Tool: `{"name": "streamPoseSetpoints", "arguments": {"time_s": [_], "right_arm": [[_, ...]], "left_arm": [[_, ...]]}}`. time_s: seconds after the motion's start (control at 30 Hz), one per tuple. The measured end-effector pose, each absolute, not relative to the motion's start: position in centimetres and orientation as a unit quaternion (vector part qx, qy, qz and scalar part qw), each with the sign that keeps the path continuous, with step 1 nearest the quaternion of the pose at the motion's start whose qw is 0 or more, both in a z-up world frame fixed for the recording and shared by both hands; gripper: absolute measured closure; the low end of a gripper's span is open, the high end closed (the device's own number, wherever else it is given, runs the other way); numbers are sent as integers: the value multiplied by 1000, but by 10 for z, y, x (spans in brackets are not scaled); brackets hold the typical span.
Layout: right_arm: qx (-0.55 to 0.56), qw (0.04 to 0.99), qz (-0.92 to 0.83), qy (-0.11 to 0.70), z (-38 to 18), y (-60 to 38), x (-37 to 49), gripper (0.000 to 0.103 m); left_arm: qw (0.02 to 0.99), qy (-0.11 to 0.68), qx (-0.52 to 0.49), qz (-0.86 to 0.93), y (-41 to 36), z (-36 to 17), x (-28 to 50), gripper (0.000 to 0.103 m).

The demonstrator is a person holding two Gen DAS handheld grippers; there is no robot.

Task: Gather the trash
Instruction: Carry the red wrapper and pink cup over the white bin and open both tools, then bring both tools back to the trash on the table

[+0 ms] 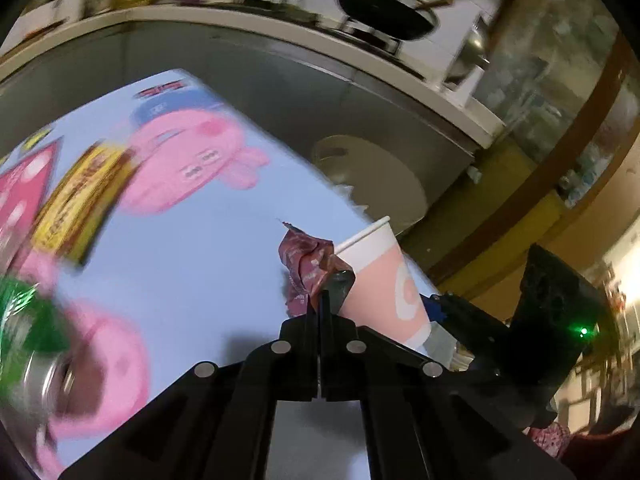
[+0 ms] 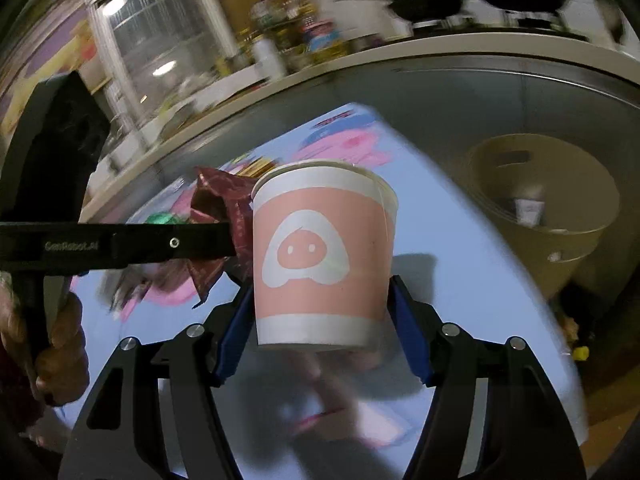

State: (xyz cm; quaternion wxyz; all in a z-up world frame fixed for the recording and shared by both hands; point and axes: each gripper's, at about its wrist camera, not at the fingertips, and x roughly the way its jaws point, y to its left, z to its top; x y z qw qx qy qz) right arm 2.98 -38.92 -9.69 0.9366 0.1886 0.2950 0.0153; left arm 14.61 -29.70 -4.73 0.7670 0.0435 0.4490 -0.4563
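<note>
My left gripper [image 1: 320,300] is shut on a crumpled dark red wrapper [image 1: 306,264] and holds it above the table, right beside the cup's rim. My right gripper [image 2: 320,300] is shut on a pink and white paper cup [image 2: 320,256] and holds it upright above the table. In the left wrist view the cup [image 1: 384,280] stands just right of the wrapper. In the right wrist view the wrapper [image 2: 218,204] touches the cup's left side, with the left gripper's black fingers [image 2: 192,242] reaching in from the left.
A light blue cartoon-pig tablecloth [image 1: 180,264] covers the table. On it lie a green can [image 1: 28,332] and a yellow box [image 1: 80,200]. A beige bin [image 2: 548,208] stands on the floor past the table's far edge. A counter with pans [image 1: 384,8] runs behind.
</note>
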Motion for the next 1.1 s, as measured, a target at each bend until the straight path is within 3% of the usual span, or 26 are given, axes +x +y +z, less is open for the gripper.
{"name": "streamPoseSetpoints", "arguments": {"time_s": [0.4, 0.43, 0.47, 0.5, 0.87, 1.1], "right_arm": [[260, 920, -98, 275, -104, -557, 60, 34], [257, 918, -107, 282, -108, -565, 67, 29], [254, 915, -119, 290, -112, -571, 72, 25], [254, 913, -128, 292, -115, -575, 74, 22], [344, 902, -139, 221, -124, -576, 11, 26], [367, 899, -92, 221, -119, -525, -6, 31]], "left_arm": [[743, 455, 79, -484, -475, -53, 204, 101], [746, 459, 87, -474, -487, -58, 210, 91], [751, 465, 93, -460, -496, -62, 215, 71], [758, 470, 93, -443, -501, -66, 221, 64], [781, 457, 35, -425, -428, -69, 217, 60], [816, 420, 70, -391, -355, -65, 184, 60]]}}
